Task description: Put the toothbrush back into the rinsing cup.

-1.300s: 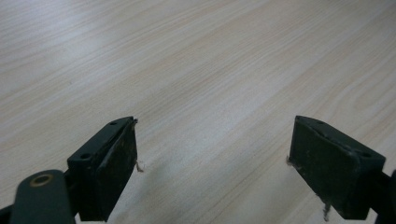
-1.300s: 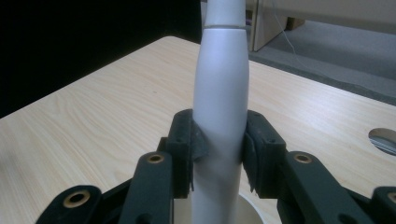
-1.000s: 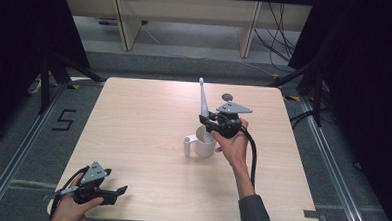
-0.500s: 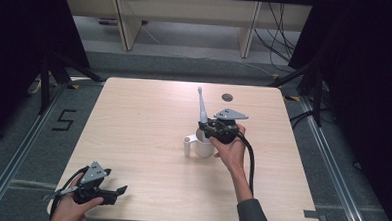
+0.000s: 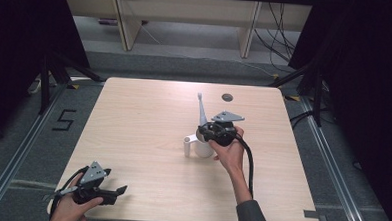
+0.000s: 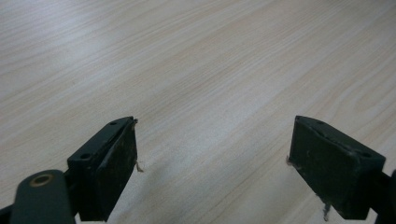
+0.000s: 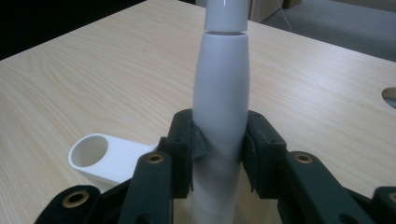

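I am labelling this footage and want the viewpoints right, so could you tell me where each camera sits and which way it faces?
High view: fixed above the person's side, looking forward and down on the table; both forearms, left gripper and right gripper show.
Left gripper view: rides the left gripper, facing bare tabletop between open jaws.
Right gripper view: rides the right gripper, looking along jaws clamped on the white electric toothbrush, white holder beside.
Shared: the high and right gripper views both show toothbrush and holder.
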Motion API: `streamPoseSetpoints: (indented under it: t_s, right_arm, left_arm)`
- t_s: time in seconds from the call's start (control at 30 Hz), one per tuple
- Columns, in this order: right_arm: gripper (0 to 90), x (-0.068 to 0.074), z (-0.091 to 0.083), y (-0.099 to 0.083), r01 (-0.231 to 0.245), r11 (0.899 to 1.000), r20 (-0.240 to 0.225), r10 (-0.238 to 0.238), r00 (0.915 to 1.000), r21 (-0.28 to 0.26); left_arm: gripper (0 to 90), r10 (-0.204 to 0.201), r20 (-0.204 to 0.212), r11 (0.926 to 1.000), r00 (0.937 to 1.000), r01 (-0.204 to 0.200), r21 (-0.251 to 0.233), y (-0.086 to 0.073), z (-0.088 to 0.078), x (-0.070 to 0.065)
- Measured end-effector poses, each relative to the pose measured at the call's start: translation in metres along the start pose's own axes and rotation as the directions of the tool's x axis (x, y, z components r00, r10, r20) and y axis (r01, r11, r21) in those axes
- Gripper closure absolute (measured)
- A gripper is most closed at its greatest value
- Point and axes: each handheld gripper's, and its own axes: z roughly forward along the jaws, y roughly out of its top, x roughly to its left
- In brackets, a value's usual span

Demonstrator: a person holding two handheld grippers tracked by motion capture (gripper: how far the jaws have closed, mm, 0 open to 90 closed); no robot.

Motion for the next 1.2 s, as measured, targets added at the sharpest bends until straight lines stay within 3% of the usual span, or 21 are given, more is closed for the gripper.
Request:
streamPoseSetpoints:
  t_s: [0.07, 0.13, 0.17, 0.27, 0.3, 0.53, 0.57, 0.73, 0.87, 1.03, 1.07, 1.2]
  right_arm:
    - [66.5, 0.002, -0.001, -0.001, -0.033, 0.999, -0.007, 0.033, 0.9994, 0.013]
    - [66.4, -0.003, 0.000, -0.002, 0.006, 1.000, 0.006, -0.006, 1.0000, 0.005]
    - [66.0, -0.002, -0.001, -0.003, -0.026, 1.000, 0.006, 0.026, 0.9996, 0.015]
    - [62.9, -0.004, -0.002, -0.002, -0.013, 1.000, 0.008, 0.014, 0.9999, -0.017]
    - [61.6, -0.002, -0.004, -0.001, -0.044, 0.999, 0.002, 0.044, 0.9990, -0.011]
    - [59.3, -0.004, -0.007, 0.001, 0.001, 1.000, 0.007, -0.001, 1.0000, -0.004]
    - [58.2, -0.003, -0.008, 0.001, -0.018, 1.000, 0.000, 0.018, 0.9998, -0.002]
    - [54.2, -0.001, -0.014, 0.004, -0.024, 0.999, 0.005, 0.024, 0.9997, -0.048]
    - [53.4, 0.001, -0.021, 0.008, -0.039, 0.998, -0.001, 0.039, 0.9992, -0.041]
    - [52.6, -0.003, -0.023, 0.007, -0.009, 0.998, 0.012, 0.010, 0.9999, -0.055]
    - [52.5, -0.002, -0.023, 0.007, -0.025, 0.998, -0.008, 0.024, 0.9997, -0.061]
    - [51.9, -0.003, -0.026, 0.009, -0.018, 0.998, 0.001, 0.018, 0.9998, -0.058]
  left_arm:
    - [14.7, -0.002, -0.001, 1.0000, 1.0000, 0.002, -0.001, 0.000, 0.000, 0.000]
    - [14.8, -0.001, -0.004, 1.0000, 1.0000, 0.001, 0.001, 0.000, -0.001, 0.000]
    - [14.7, 0.000, -0.001, 1.0000, 1.0000, 0.000, -0.001, 0.000, -0.001, 0.000]
    - [14.7, -0.003, -0.004, 1.0000, 1.0000, 0.003, -0.003, 0.000, 0.000, 0.000]
    - [14.7, -0.004, -0.002, 0.9999, 1.0000, 0.004, -0.011, 0.000, 0.000, 0.000]
    - [14.7, -0.006, -0.009, 1.0000, 0.9999, 0.006, -0.007, 0.000, 0.001, -0.001]
    - [14.8, -0.004, -0.009, 1.0000, 1.0000, 0.004, -0.004, 0.000, 0.001, -0.001]
    - [14.7, -0.005, -0.004, 1.0000, 1.0000, 0.005, -0.001, 0.000, 0.000, 0.000]
    - [14.8, -0.004, -0.010, 0.9999, 0.9999, 0.004, -0.012, 0.000, 0.002, -0.001]
    - [14.7, -0.005, -0.011, 1.0000, 0.9999, 0.005, -0.007, 0.000, 0.001, 0.000]
    - [14.7, -0.005, -0.011, 1.0000, 0.9999, 0.005, -0.006, 0.000, 0.001, 0.000]
    - [14.7, 0.000, -0.001, 1.0000, 1.0000, 0.000, -0.001, 0.000, 0.000, 0.000]
